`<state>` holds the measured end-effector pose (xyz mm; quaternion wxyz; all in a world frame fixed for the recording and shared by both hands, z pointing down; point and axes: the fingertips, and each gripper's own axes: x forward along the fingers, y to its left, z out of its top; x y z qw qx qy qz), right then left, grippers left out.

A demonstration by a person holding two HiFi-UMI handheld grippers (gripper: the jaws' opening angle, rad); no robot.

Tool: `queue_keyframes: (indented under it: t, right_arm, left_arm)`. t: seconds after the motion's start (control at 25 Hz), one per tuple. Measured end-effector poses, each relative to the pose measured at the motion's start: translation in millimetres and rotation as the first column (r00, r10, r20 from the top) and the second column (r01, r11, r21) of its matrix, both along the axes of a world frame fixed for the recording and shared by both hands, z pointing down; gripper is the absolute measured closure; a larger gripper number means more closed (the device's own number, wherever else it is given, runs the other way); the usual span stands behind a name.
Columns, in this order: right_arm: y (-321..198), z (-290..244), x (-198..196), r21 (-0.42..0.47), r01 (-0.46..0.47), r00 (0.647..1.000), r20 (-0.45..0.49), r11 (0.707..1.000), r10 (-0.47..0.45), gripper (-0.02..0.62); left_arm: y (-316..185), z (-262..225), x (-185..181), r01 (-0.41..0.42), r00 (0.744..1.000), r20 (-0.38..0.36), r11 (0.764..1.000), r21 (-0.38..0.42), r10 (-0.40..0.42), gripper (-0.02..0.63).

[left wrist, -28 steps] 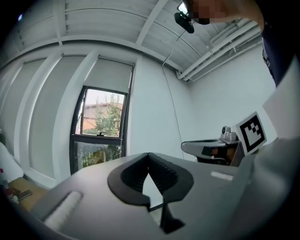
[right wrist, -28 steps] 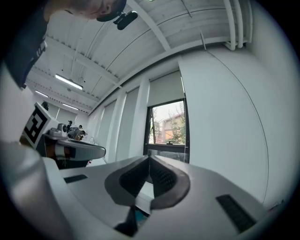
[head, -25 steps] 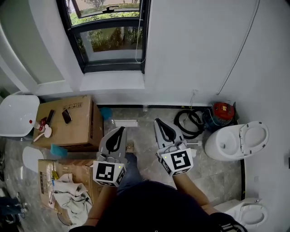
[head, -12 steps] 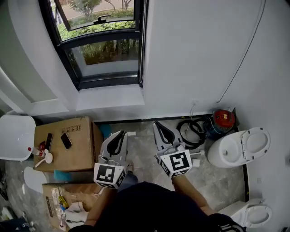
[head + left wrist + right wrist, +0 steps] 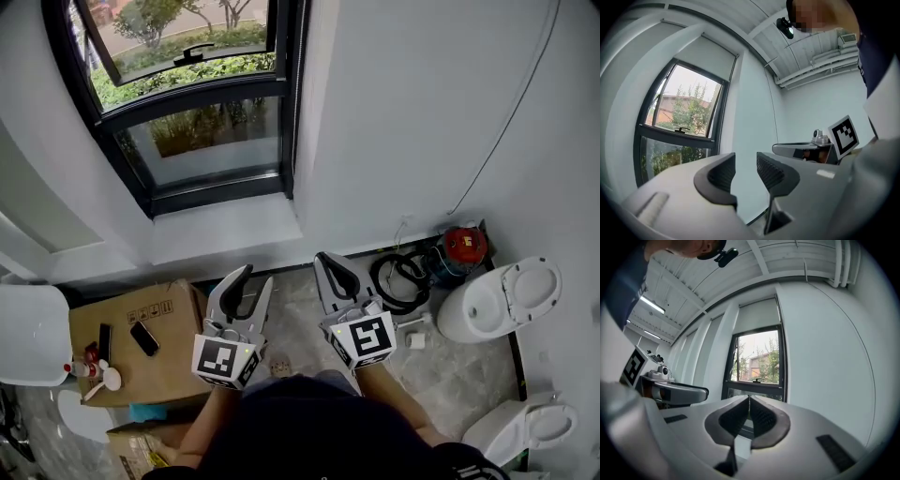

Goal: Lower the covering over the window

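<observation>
Left tongs [image 5: 257, 277] have just been spreading, nothing between them; I see right tongs [image 5: 324, 257] pressed together, both facing the window [image 5: 202, 141].

Soft daylight comes through my window [image 5: 202, 141]; the pale walls [image 5: 403, 112] look evenly bright, shadows faint. Both gripper views bulge fisheye-fashion, their corners black, near parts slightly soft.

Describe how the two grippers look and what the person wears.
Both the left gripper and right gripper have light grey curved shells, black ribbed pads and a white cube with black square markers. The person wears a dark top.
</observation>
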<state>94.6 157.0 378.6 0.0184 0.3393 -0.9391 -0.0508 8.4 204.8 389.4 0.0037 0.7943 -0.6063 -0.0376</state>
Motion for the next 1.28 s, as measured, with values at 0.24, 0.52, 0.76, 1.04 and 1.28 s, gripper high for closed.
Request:
queue_keyframes:
  t: [0.24,0.52,0.76,1.04,1.28]
  right_arm:
    - [-10.0,19.2,-10.3,-0.028,-0.04,0.998,-0.052,0.999,0.038,0.581]
    - [-36.9,15.2,-27.3,-0.008,-0.033,0.999,-0.038,0.999,0.033,0.581]
    - [-83.4,7.9,-60.1,0.022,-0.006,1.0,-0.016,1.0,0.007,0.582]
    - [-157.8,-14.7,-86.1,0.085,0.007,0.999,-0.034,0.996,-0.004,0.581]
    - [-230.7,-21.5,-95.8,0.084,0.017,1.0,-0.022,0.996,-0.016,0.582]
  left_arm:
    - [-22.5,11.6,-22.5,-0.027,0.998,-0.05,1.0,-0.016,0.026,0.476]
    - [-47.3,10.4,-36.7,-0.039,0.998,-0.049,0.999,-0.001,0.039,0.476]
    - [-86.9,-2.0,-57.6,-0.041,0.999,-0.022,0.999,0.021,0.041,0.476]
    - [-167.7,-17.3,-80.4,-0.051,0.998,-0.02,0.998,0.042,0.052,0.476]
    - [-245.1,-32.0,-84.6,-0.05,0.999,-0.015,0.997,0.054,0.051,0.476]
